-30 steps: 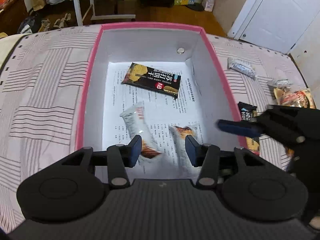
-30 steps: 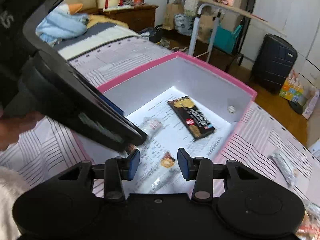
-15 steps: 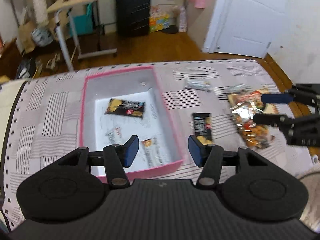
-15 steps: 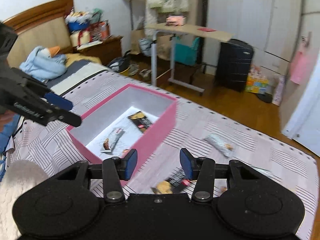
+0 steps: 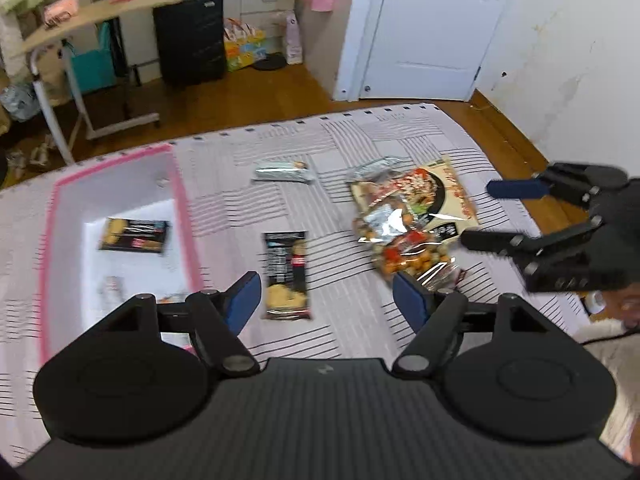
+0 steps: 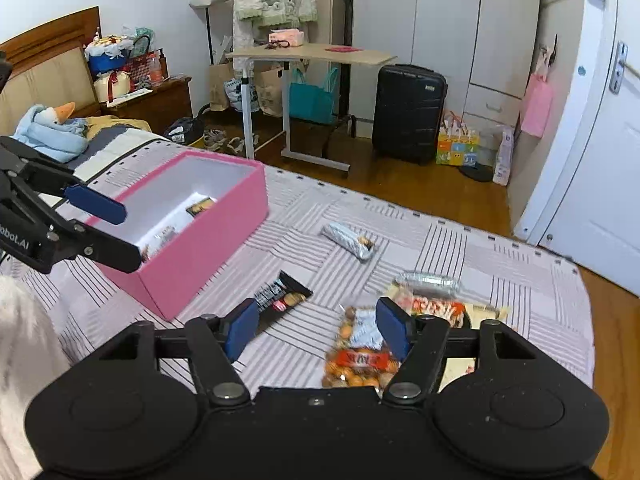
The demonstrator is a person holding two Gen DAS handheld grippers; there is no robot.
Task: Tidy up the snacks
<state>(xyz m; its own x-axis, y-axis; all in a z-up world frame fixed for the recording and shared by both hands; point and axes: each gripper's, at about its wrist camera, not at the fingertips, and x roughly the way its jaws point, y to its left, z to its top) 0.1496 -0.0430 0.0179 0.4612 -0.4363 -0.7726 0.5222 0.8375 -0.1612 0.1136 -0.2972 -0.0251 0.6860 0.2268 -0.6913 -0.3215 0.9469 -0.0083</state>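
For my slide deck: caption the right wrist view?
Open right gripper above nut bag, pink box left.

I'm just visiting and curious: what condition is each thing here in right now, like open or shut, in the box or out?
Left gripper: open, empty.
Right gripper: open, empty.
Pink box: lidless, holding a few snacks.
Black snack bar: flat on the mat, outside the box.
Silver packet: on the mat, outside the box.
Peanut bag: on the mat, partly over the large flat pack.
White door: shut.
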